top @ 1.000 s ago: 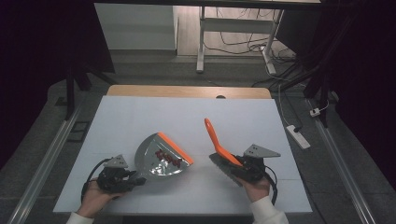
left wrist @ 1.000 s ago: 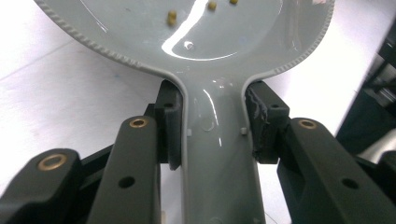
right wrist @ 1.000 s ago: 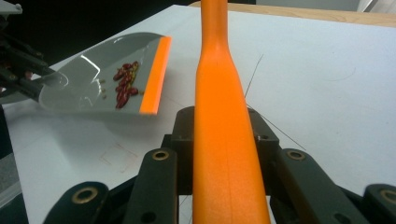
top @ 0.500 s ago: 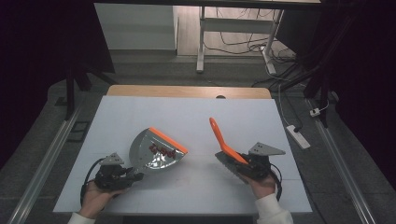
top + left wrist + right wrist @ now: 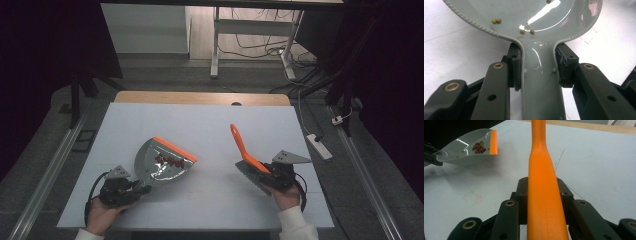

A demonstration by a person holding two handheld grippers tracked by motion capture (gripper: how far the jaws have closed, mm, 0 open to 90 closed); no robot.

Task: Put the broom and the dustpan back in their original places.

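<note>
1. left tool (image 5: 131, 189) is clenched on the grey handle of the dustpan (image 5: 162, 162); in the left gripper view its pads (image 5: 514, 65) press both sides of that handle

2. right tool (image 5: 267, 176) is clenched on the orange handle of the brush (image 5: 243, 149), which juts toward the upper middle of the high view; in the right gripper view the handle runs straight up between the closed jaws

3. compared with a second ago, the dustpan has slid toward the left of the frame and turned, so it now sits lower left of centre, well apart from the brush; a second ago pan and brush lay much nearer each other

4. the pan's orange lip now points toward the upper right, and in the right gripper view the pan looks lifted clear of the bench (image 5: 210, 120), its lip raised

5. dark red bits (image 5: 169, 161) lie inside the pan near the lip, and small yellowish grains (image 5: 526, 31) sit near the handle end

6. my reading: the sweeping is done, the load is gathered, and the pan is being carried off; keeping it tipped back should stop a spill
</note>
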